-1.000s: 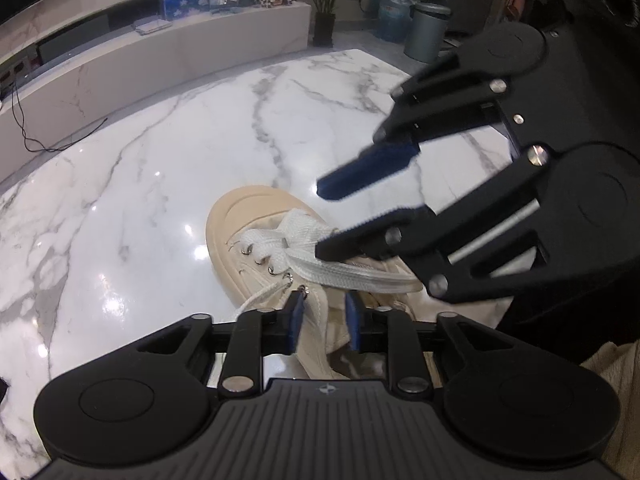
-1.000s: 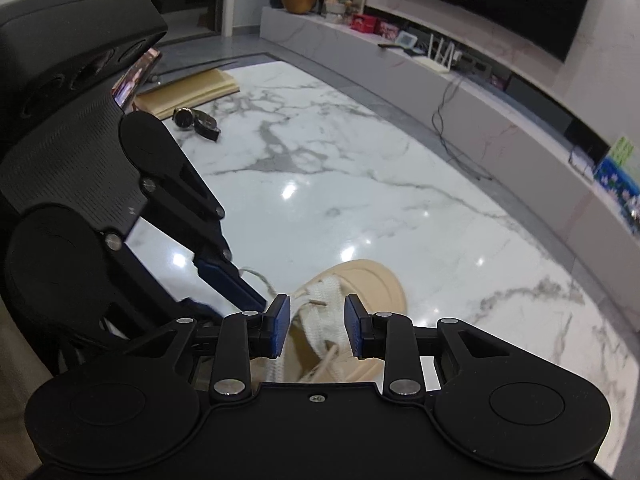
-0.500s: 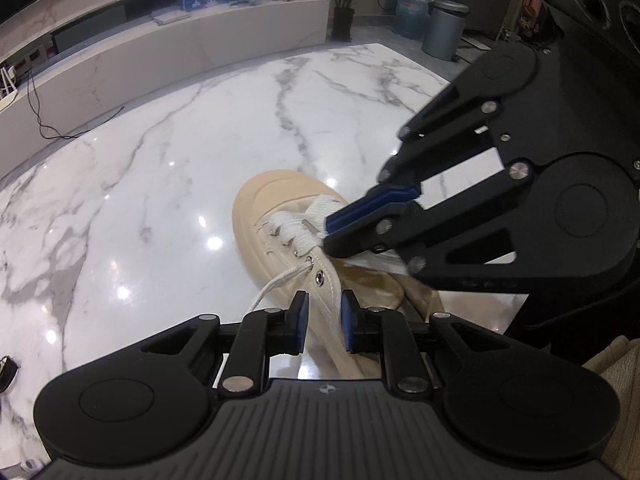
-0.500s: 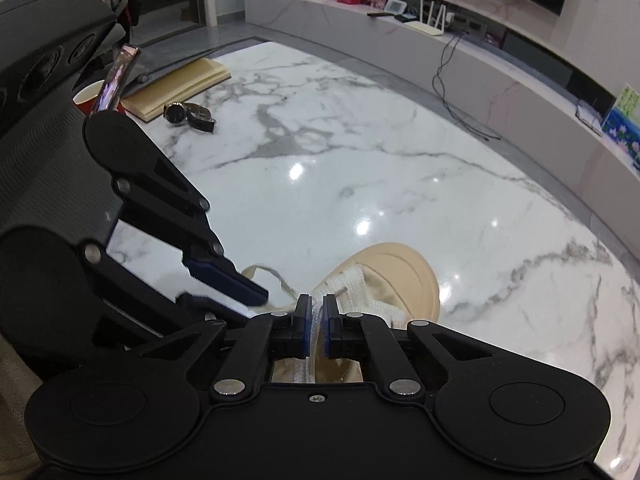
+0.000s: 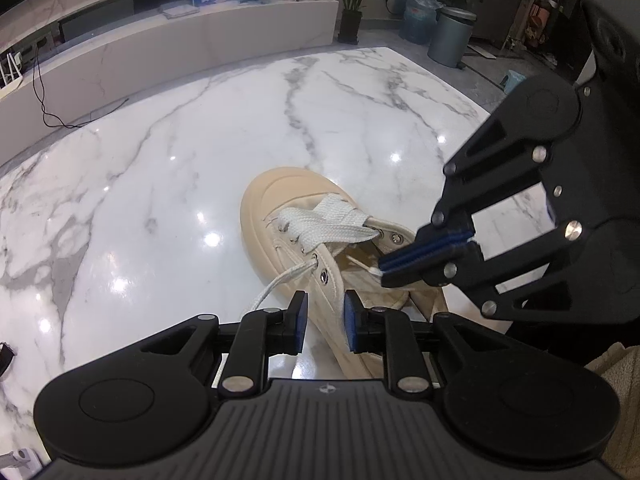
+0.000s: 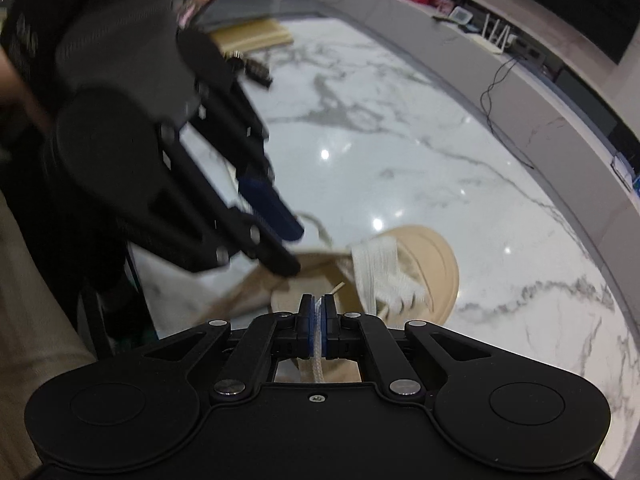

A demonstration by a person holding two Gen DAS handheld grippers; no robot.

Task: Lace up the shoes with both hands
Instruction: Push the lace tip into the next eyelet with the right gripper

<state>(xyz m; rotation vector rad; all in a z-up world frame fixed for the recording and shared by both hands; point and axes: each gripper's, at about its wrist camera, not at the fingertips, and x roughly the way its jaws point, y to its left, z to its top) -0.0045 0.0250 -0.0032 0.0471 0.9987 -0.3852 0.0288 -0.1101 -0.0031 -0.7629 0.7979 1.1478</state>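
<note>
My right gripper has its blue pads pressed together on a thin white lace end; where that lace runs below is hidden by the gripper body. My left gripper is opening, jaws straddling the side of the one beige canvas shoe, and I cannot tell whether they touch it. The shoe lies on the white marble table, heel cut off. The right view is blurred.
</note>
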